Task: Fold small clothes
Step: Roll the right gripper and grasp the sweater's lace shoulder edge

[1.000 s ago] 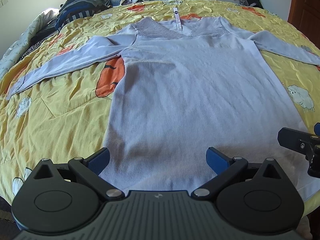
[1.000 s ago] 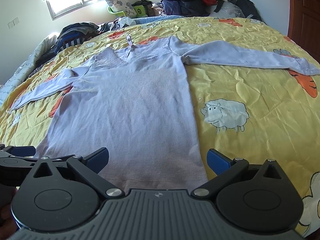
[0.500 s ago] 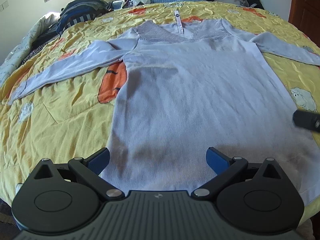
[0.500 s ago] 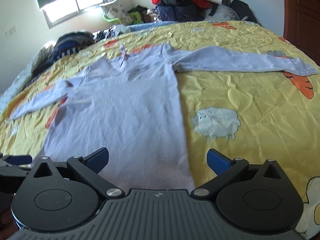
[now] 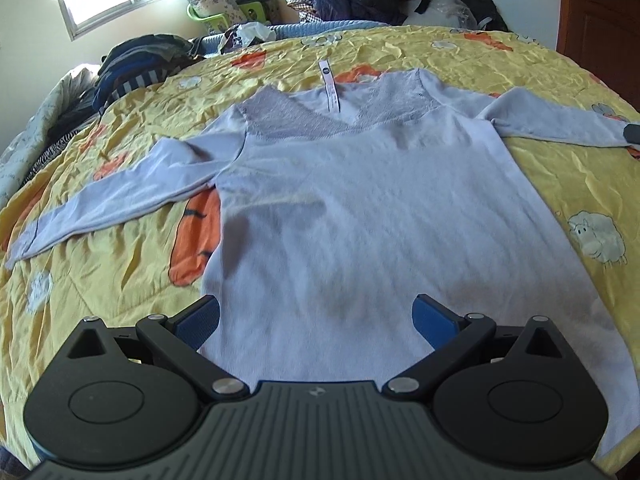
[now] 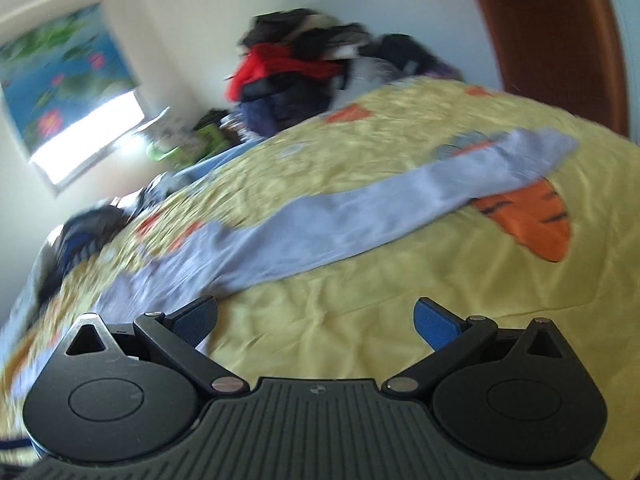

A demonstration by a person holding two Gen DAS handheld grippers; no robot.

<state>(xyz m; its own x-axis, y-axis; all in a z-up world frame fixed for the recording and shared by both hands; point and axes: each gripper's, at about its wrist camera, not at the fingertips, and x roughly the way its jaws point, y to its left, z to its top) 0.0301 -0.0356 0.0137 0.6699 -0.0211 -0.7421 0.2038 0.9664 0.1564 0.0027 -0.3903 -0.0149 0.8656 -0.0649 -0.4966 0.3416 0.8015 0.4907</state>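
Both grippers' fingers spread empty: left gripper (image 5: pixel 316 322) over sweater (image 5: pixel 360 216), right gripper (image 6: pixel 316 320) tilted.

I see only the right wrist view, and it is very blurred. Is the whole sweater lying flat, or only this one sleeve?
Observer: In the left wrist view the sweater lies spread flat on the yellow quilt, neck away from the camera, both sleeves stretched out sideways.
Operator: Where is the left gripper?
Observer: The left gripper is over the hem, open, holding nothing.
Operator: Does the left view show my gripper?
Observer: Only a dark tip at its right edge, by the end of the right sleeve. In your own view the right gripper is open, pointing toward that sleeve.
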